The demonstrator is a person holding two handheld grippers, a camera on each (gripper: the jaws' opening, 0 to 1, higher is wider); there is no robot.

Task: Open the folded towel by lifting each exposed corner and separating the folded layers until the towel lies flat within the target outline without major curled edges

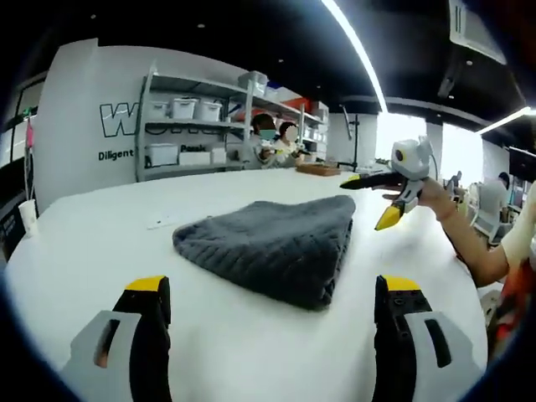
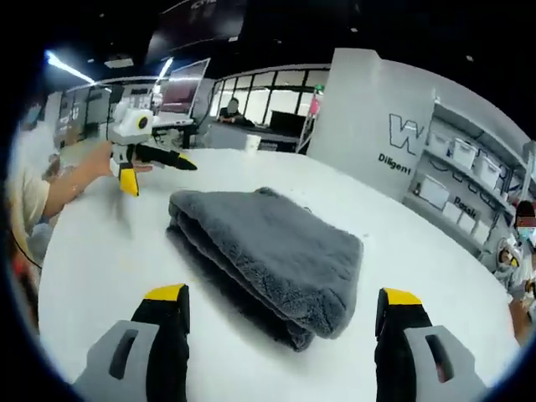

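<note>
Hovering wide open and empty, your left hand-held gripper (image 1: 268, 306) faces the folded grey towel (image 1: 272, 243) at frame centre on the white desk (image 1: 126, 218). Your right hand-held gripper (image 2: 280, 322) is just as open, holding nothing, towel dead centre.

A white table (image 1: 100, 226) spreads wide under the scene. Behind it, a metal shelving unit (image 1: 188, 126) holds white storage bins (image 1: 184, 107) against a white wall with dark lettering (image 2: 406, 138). Long ceiling light strips (image 1: 356, 50) glow overhead, and people sit beyond the table's far edge.
</note>
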